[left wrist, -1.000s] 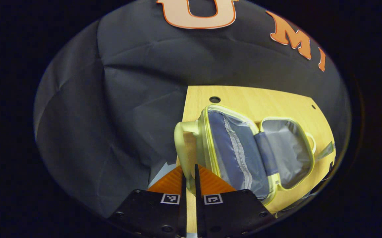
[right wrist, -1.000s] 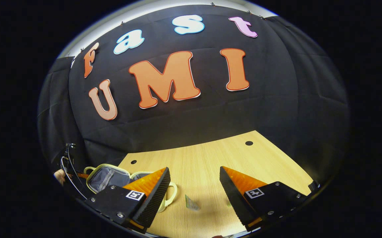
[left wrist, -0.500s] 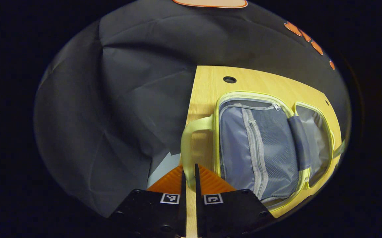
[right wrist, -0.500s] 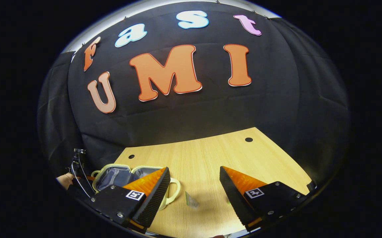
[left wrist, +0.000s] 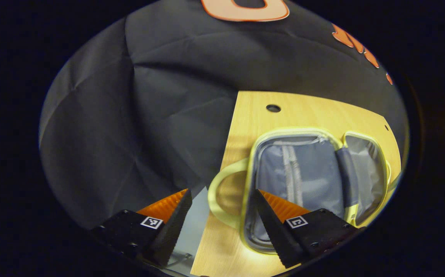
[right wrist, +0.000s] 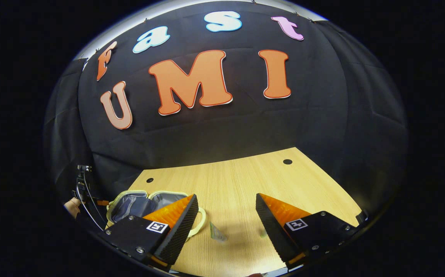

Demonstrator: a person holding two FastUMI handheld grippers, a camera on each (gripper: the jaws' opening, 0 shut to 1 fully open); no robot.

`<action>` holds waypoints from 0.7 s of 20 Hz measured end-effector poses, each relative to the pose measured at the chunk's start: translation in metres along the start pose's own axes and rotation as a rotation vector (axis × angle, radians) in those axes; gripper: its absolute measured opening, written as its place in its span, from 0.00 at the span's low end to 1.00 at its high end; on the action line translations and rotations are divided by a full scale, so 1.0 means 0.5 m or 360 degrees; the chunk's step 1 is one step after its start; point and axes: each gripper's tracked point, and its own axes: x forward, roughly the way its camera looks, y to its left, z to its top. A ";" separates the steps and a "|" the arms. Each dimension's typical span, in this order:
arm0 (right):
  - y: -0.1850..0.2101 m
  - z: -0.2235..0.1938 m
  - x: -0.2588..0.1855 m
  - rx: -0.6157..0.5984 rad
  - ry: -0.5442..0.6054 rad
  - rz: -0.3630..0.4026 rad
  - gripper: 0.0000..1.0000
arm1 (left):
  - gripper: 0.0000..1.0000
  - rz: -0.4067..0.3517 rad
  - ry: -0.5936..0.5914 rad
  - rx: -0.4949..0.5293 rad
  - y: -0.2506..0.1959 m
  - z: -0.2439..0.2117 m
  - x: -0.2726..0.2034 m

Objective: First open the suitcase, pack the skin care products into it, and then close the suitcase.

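The small suitcase (left wrist: 303, 173) lies open and flat on the wooden table (left wrist: 253, 115), with a yellow-green rim and grey-blue lining. One half has a zipped mesh pocket. Its pale green handle (left wrist: 222, 188) curves between the fingers of my left gripper (left wrist: 222, 215), which is open and touches nothing. In the right gripper view the suitcase (right wrist: 138, 202) sits at the far left. My right gripper (right wrist: 226, 219) is open above the table. A small clear-green sachet (right wrist: 216, 233) lies between its fingers, and another small piece (right wrist: 263, 232) peeks out by the right finger.
The table's left edge (left wrist: 226, 154) runs just beside the suitcase handle, with black cloth beyond it. Small round holes (right wrist: 287, 161) mark the table's far side. The other gripper and a hand (right wrist: 77, 196) show at the left of the right gripper view.
My left gripper has opened and let go of the suitcase handle, and the lid half now lies flat. The right gripper has barely moved.
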 end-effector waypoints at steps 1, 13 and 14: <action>0.001 0.001 0.004 -0.0017 -0.0008 0.0012 0.95 | 0.99 0.0001 -0.0065 0.0018 -0.013 0.029 -0.033; -0.157 -0.001 0.087 -0.0307 -0.0062 -0.0036 0.95 | 0.98 -0.0303 -0.0729 0.0071 -0.610 0.215 -0.368; -0.166 -0.002 0.088 -0.0311 -0.0050 -0.0005 0.95 | 0.98 -0.0363 -0.0760 0.0042 -0.673 0.213 -0.395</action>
